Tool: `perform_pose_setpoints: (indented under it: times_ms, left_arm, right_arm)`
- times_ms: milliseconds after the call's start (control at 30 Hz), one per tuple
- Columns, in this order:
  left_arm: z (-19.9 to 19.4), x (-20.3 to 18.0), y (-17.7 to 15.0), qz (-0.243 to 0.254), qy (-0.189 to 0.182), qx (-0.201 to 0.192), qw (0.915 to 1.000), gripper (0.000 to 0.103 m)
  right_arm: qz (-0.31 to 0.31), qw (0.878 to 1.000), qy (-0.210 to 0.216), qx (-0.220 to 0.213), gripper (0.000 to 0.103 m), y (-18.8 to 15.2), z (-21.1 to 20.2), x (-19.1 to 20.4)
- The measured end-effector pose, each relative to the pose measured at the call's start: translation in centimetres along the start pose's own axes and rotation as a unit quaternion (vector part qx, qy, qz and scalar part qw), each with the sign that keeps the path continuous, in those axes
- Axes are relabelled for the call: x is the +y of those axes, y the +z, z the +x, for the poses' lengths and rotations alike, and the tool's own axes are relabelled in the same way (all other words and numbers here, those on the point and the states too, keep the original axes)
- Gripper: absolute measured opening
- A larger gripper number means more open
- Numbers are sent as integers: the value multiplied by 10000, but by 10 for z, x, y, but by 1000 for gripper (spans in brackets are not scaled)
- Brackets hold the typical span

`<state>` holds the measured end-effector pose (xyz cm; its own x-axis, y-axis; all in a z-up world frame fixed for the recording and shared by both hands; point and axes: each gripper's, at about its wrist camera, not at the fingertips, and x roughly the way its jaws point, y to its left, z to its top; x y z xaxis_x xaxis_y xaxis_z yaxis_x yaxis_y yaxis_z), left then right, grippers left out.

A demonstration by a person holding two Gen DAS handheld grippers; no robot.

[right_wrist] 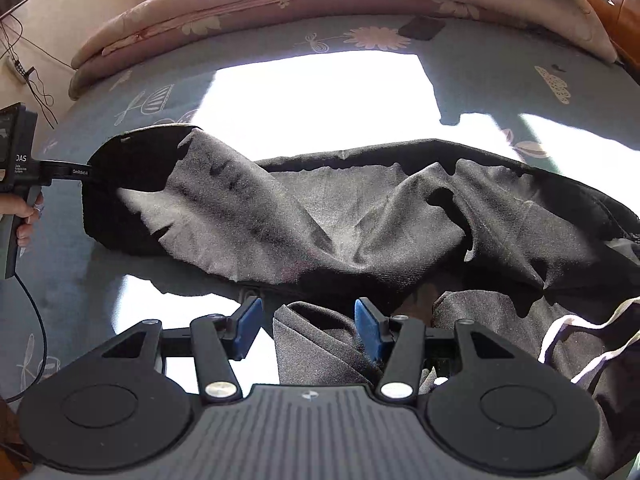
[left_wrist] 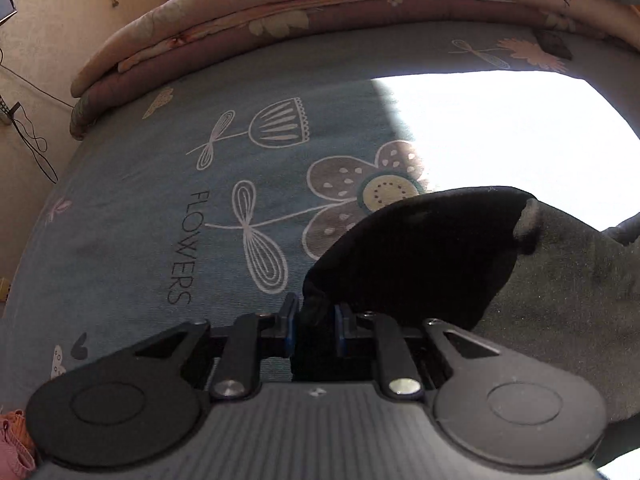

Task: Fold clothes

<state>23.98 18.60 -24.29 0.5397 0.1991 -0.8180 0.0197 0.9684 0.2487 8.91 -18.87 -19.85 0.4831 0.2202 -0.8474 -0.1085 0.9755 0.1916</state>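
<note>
A: Where is your left gripper right now?

B: Your left gripper is nearly closed, its blue pads pinching a dark fold of the dark grey garment. In the right wrist view you can see it at the garment's left end, with that end raised off the bed sheet and your hand wrapped around the handle.

A: And my right gripper?

B: Its jaws stand about half open. A folded edge of the grey cloth lies between the blue pads, close to the right one, but the pads do not press on it, so you have no hold there.

A: Where does the garment sit?

B: It stretches across the near part of the bed, rumpled in the middle, over the blue flower-printed sheet. A bright patch of sunlight falls on the sheet just behind it. A folded pink floral quilt lies along the far edge of the bed.
</note>
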Motion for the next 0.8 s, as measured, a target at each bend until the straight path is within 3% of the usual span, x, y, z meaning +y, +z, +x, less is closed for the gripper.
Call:
perform_pose_setpoints:
  times_ms: [300, 600, 800]
  left_arm:
    - [27, 35, 33, 1, 263, 18, 9997, 16]
    - [39, 27, 90, 350, 86, -440, 9984, 16]
    - [56, 24, 127, 440, 15, -526, 9976, 16]
  right_arm:
    - [10, 10000, -60, -60, 56, 10, 7, 14]
    - [-42, 9999, -131, -56, 56, 21, 16, 26]
    - [0, 9997, -213, -74, 56, 26, 19, 29]
